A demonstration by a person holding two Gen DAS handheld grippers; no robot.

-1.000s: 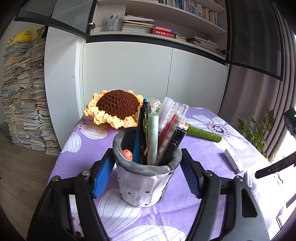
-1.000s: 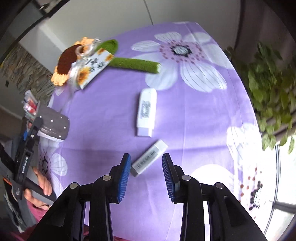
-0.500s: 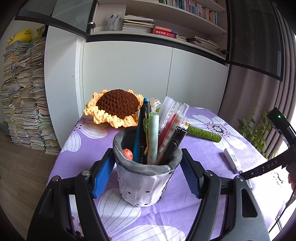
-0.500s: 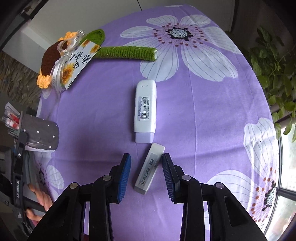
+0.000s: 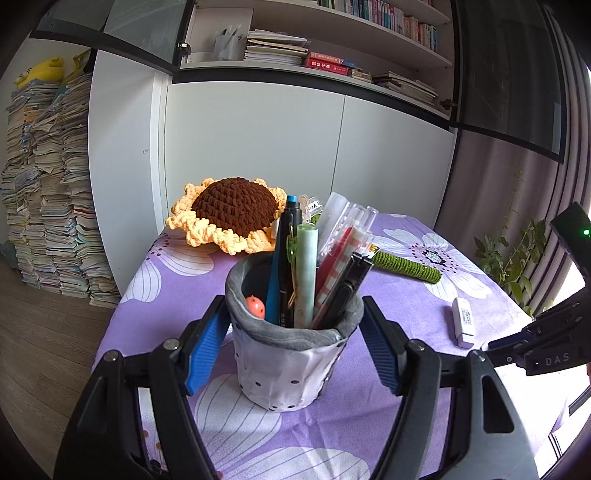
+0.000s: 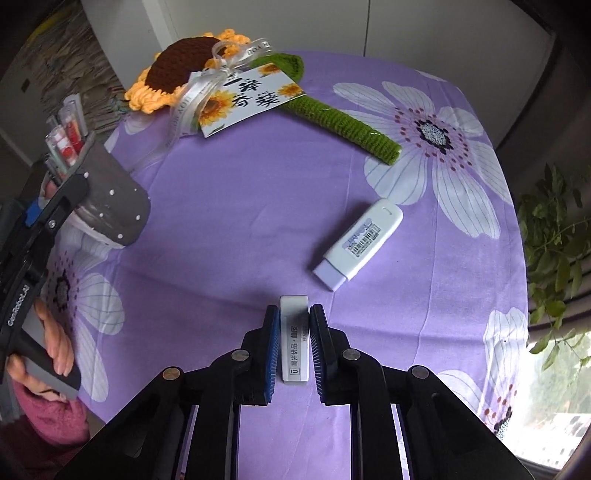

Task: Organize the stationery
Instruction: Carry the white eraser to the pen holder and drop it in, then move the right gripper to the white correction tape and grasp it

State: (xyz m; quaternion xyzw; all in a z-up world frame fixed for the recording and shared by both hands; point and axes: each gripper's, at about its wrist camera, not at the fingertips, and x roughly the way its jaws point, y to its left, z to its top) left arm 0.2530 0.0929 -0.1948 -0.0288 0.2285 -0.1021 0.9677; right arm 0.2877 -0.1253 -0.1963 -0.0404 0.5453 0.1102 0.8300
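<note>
A crocheted sunflower (image 6: 177, 68) with a green stem (image 6: 343, 120) and a printed card (image 6: 251, 98) lies at the far side of the purple floral tablecloth (image 6: 229, 221); a leafy plant (image 6: 554, 240) stands right.

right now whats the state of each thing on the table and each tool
eraser: flat on the cloth, clamped by the right tool
right tool: just closed, shut on the eraser
left tool: gripping the pen pot
pen pot: upright, full of pens
correction tape: lying flat, untouched
crochet sunflower: lying flat

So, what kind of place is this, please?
Probably a home study: a bookshelf above white cabinets, tall stacks of books on the floor, and a table with a purple flowered cloth.
</note>
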